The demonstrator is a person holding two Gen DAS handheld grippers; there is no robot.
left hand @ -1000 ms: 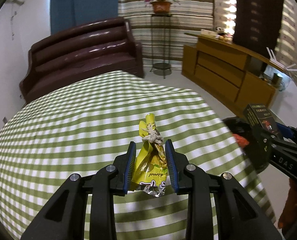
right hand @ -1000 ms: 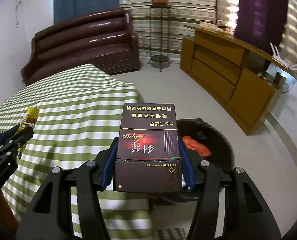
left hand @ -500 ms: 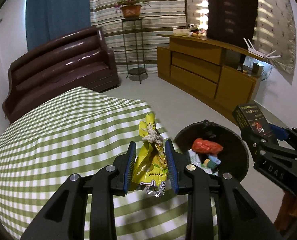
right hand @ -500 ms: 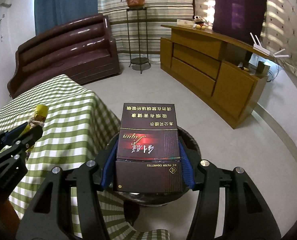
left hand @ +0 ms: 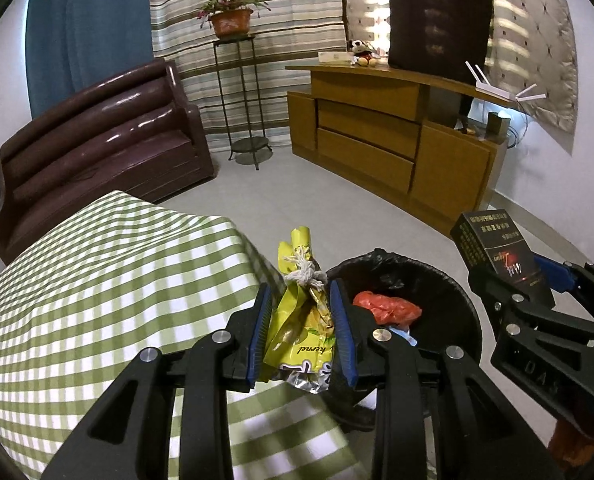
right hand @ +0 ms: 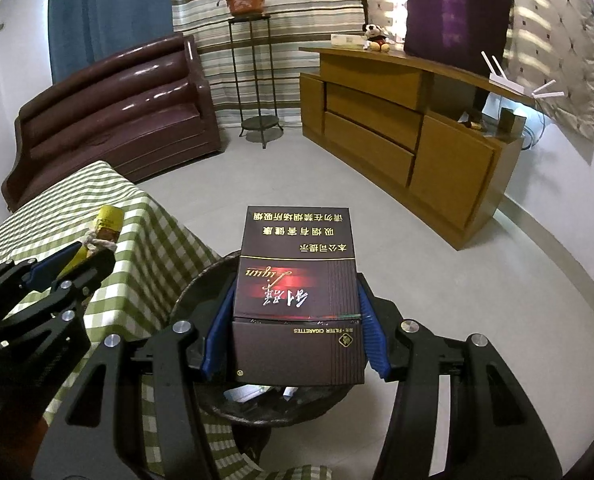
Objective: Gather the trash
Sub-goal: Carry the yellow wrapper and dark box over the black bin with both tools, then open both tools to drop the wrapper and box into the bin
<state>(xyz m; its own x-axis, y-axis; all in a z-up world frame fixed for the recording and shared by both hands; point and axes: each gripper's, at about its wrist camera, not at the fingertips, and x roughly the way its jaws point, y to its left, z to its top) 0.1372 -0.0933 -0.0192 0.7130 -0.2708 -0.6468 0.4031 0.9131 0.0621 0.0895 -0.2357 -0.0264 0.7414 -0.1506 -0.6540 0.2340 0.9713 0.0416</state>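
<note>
My left gripper (left hand: 300, 306) is shut on a crumpled yellow snack bag (left hand: 303, 332) tied with a white string, held over the table's right edge beside the bin. My right gripper (right hand: 295, 320) is shut on a dark brown cigarette box (right hand: 297, 292), held right above the black-lined trash bin (right hand: 201, 292). In the left wrist view the bin (left hand: 437, 284) shows red and pale trash inside, and the right gripper with the box (left hand: 497, 256) hangs at its right. In the right wrist view the left gripper (right hand: 85, 260) with the yellow bag (right hand: 107, 220) sits at the left.
A table with a green-checked cloth (left hand: 109, 280) fills the left. A dark brown sofa (left hand: 97, 132), a metal plant stand (left hand: 241, 92) and a wooden cabinet (left hand: 397, 140) line the back. Bare grey floor (right hand: 437, 280) lies right of the bin.
Both grippers have swung to the right, off the table and toward the bin, each keeping its grip. The bin now lies under the cigarette box and beside the yellow bag.
</note>
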